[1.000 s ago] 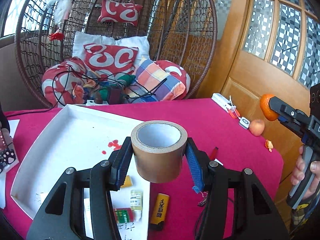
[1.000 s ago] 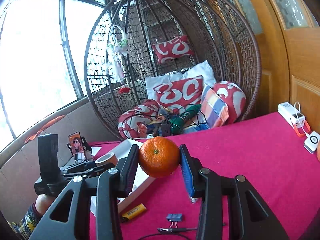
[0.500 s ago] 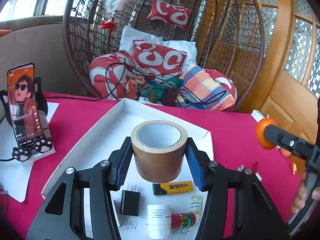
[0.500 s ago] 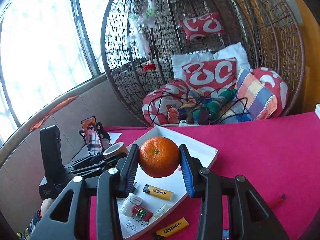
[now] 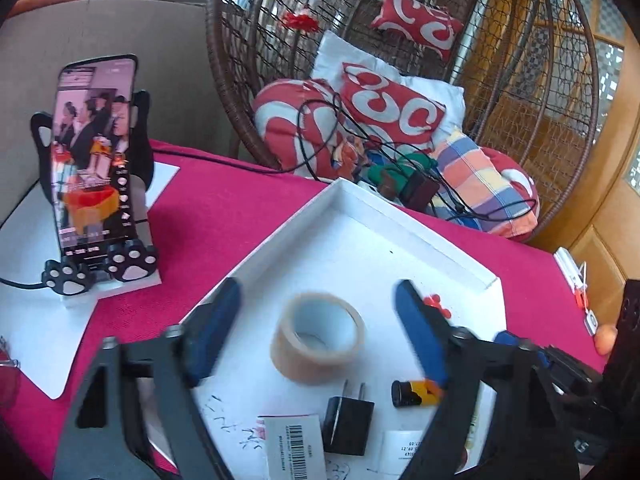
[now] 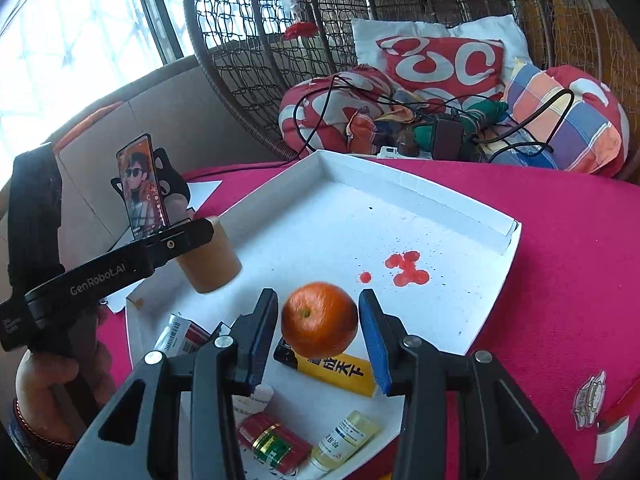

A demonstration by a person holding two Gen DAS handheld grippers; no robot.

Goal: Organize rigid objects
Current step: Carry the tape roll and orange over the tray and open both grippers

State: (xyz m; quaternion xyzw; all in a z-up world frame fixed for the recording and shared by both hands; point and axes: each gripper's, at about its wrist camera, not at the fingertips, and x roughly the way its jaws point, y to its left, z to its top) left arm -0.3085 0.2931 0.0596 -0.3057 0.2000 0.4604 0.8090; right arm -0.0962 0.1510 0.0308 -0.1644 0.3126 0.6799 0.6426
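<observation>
- Releasing is what both tools are doing: the left tool (image 5: 318, 322) has just been opening and now stands at its widest, its blue pads clear of the roll of tape (image 5: 318, 338) that it clamped a second ago.
- That roll of tape sits between the spread pads, blurred, low over or on the floor of the white tray (image 5: 404, 240); I cannot tell whether it has fully settled.
- Beside it, the right tool (image 6: 318, 334) has also just been opening to a middling gap, and the orange (image 6: 319, 319) it was gripping a second ago shows daylight on both sides, no pad pressing it.
- The orange looks caught mid-drop above the yellow lighter (image 6: 332, 370), so it may land on that and roll.
- Near the tray's front edge lie a black plug (image 5: 347, 424), a red tin (image 6: 274, 446) and a small bottle (image 6: 346, 442).
- Farther in, the tray is bare except for red stains (image 6: 406, 268).
- Beyond, on the pink tabletop (image 6: 568, 264), a phone (image 5: 96, 156) stands in its holder.
- Judging by this, two more items are delivered; backing both tools away looks next.
</observation>
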